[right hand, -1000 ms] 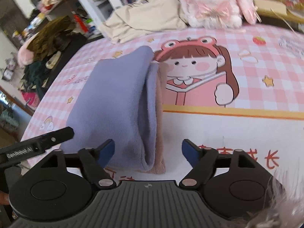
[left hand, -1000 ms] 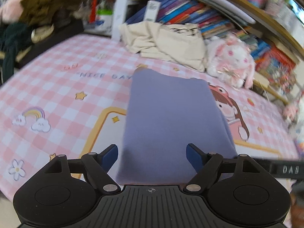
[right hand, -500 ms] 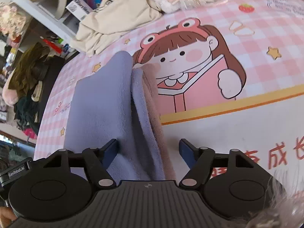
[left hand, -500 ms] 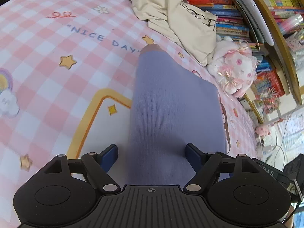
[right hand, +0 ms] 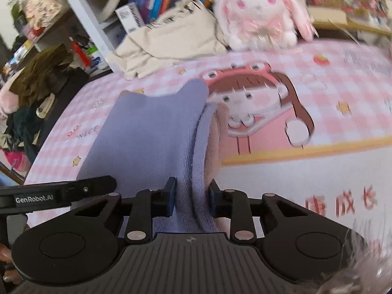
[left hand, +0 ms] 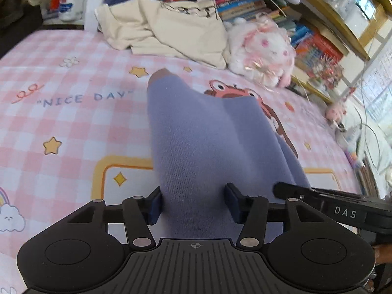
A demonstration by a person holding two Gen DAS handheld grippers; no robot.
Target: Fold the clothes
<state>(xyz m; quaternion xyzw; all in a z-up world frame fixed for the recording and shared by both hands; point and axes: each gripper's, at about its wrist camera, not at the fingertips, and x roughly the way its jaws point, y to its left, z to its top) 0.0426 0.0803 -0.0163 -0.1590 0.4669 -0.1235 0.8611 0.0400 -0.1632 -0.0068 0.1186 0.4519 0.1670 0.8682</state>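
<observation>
A folded lavender garment (left hand: 208,132) with a pinkish-tan inner layer lies on the pink checked bed cover (left hand: 61,122). My left gripper (left hand: 193,204) has closed in on the garment's near left edge, the cloth bunched between its blue pads. My right gripper (right hand: 191,197) is shut on the garment's (right hand: 152,134) near right edge, pinching the lavender and tan layers. The near end of the cloth rises off the bed between both grippers. Each gripper shows at the edge of the other's view.
A crumpled cream garment (left hand: 171,24) and a white plush rabbit (left hand: 262,49) lie at the bed's far side below a bookshelf (left hand: 245,2). Dark clothes (right hand: 41,78) pile up at the left. Cables and clutter sit at the right edge (left hand: 367,134).
Both grippers moved onto the garment's near edge and closed on it, left less tightly. The near end has lifted and bunched.
</observation>
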